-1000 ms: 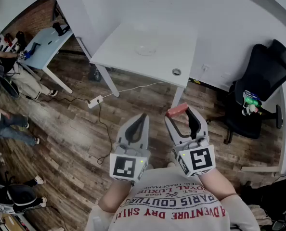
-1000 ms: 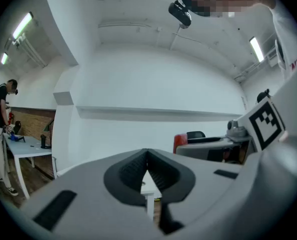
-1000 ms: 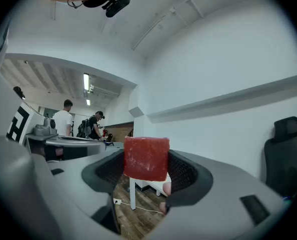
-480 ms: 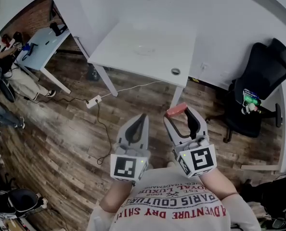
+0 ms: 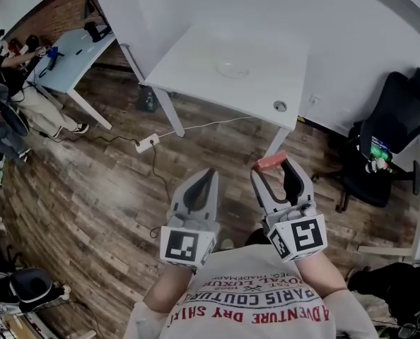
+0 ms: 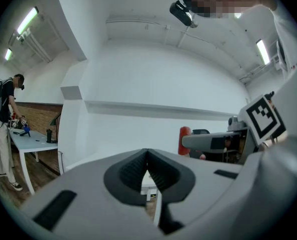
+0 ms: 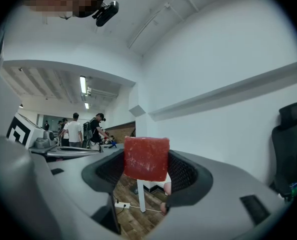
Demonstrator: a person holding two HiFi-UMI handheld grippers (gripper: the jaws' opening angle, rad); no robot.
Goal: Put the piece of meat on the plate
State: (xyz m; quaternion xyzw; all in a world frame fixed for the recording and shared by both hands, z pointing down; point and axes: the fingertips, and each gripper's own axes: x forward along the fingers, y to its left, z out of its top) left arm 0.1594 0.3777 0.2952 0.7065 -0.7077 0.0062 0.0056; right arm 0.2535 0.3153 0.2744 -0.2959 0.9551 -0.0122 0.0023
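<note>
Close in, the left gripper [image 5: 207, 175] is pinched shut on nothing, idle. Just beside it, the right gripper [image 5: 275, 162] clamps the red piece of meat [image 7: 146, 158] at its tips, high above the wood floor [image 5: 111, 189]. This looks like the carry. Ahead, well apart, stands the white table [image 5: 189, 55] with the clear plate [image 5: 232, 69]. Next move, I'd say: reach over that plate, lower, let go.
</note>
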